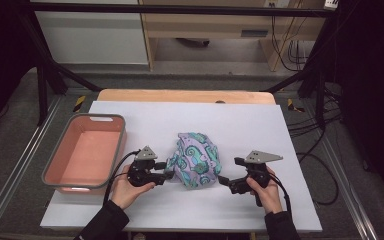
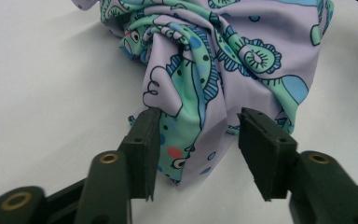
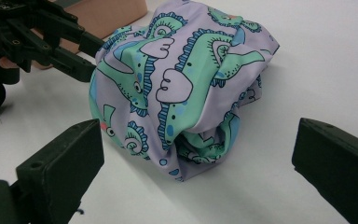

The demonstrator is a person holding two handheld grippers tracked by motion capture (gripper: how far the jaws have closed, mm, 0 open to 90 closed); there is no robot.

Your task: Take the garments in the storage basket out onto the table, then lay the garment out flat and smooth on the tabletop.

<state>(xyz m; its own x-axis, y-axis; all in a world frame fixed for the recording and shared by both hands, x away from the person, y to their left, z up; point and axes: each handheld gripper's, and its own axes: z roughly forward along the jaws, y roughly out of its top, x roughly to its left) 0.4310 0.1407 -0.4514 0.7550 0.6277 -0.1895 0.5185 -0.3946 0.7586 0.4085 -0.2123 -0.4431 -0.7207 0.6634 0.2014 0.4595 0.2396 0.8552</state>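
Two claws flank the cloth. Your left gripper stands half open, a fold of the patterned cloth between its pads but not yet pinched. Your right gripper gapes wide, holding nothing, just short of the bundle at its 4 o'clock. The cloth lies crumpled mid-sheet, the pink tub at its 9 o'clock. You're at the grasp step, I judge: pinch left, then bring right in.

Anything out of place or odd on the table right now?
Nothing damaged or spilled. The lilac patterned cloth with green and blue creatures lies bunched in a crumpled heap mid-table rather than flat. A fold sits between the left gripper jaws. The pink rectangular plastic tub stands upright at the table's left edge.
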